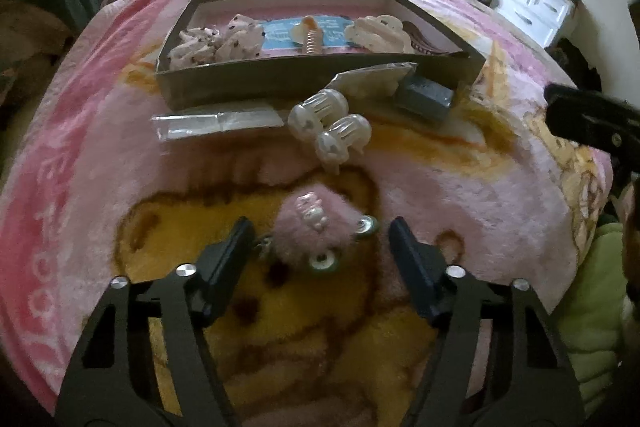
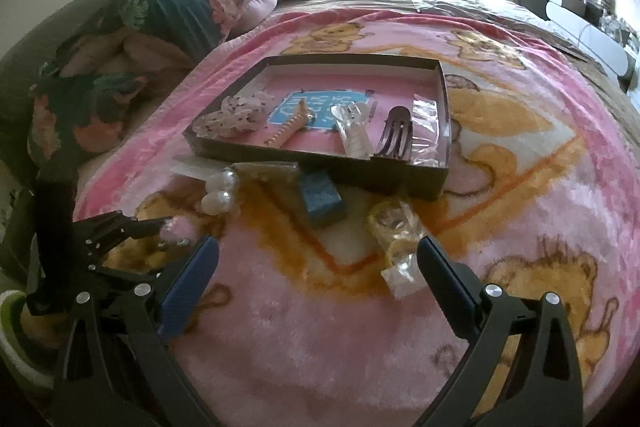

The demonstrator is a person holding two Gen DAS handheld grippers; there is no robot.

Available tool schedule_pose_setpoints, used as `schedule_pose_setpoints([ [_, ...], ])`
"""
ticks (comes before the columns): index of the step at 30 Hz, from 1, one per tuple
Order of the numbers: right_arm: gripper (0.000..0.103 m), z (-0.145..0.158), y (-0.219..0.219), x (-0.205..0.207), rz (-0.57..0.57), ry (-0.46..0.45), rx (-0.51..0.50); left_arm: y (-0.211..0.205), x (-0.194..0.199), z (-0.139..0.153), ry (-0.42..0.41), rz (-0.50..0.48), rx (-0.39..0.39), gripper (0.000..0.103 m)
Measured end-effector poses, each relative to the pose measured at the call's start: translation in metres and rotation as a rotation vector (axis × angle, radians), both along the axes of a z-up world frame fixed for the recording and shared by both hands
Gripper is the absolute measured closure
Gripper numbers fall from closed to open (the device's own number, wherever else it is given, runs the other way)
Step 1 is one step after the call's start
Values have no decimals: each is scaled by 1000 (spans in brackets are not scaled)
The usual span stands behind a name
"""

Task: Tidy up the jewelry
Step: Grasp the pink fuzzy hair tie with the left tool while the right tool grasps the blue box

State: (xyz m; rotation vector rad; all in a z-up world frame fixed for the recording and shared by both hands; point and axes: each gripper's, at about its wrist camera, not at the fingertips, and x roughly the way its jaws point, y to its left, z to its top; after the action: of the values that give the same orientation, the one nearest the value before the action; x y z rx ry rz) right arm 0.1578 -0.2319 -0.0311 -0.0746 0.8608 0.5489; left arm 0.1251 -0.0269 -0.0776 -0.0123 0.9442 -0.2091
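Note:
A fluffy pink hair clip (image 1: 310, 227) with pearl trim lies on the blanket between the open fingers of my left gripper (image 1: 320, 231); it also shows in the right wrist view (image 2: 176, 229). A pearl-white claw clip (image 1: 328, 127) lies just beyond it. A shallow dark box (image 1: 280, 83) holds several hair clips. My right gripper (image 2: 318, 255) is open and empty, with a clear bag holding a yellow piece (image 2: 396, 243) by its right finger.
A blue block (image 2: 322, 201), a gold packet (image 2: 266, 171) and a clear flat packet (image 1: 216, 121) lie in front of the box. The pink bear blanket (image 2: 320, 327) covers the bed. Pillows (image 2: 168, 11) lie at the far left.

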Motion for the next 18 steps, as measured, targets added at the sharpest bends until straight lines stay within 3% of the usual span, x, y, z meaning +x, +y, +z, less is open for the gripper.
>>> schedule_pose_setpoints([
  [3, 5, -5, 11, 9, 16, 4, -29, 5, 0, 0, -3, 4, -4, 72],
  [7, 9, -11, 31, 20, 53, -13, -83, 16, -1, 0, 1, 25, -39, 79],
  [10, 22, -21, 45, 32, 80, -12, -138, 23, -2, 1, -2, 43, -56, 97],
  [14, 33, -38, 53, 52, 78, 24, -181, 32, -1, 1, 11, 57, -106, 97],
  [18, 51, -54, 57, 64, 86, 80, -175, 42, -2, 0, 25, 73, -171, 95],
])
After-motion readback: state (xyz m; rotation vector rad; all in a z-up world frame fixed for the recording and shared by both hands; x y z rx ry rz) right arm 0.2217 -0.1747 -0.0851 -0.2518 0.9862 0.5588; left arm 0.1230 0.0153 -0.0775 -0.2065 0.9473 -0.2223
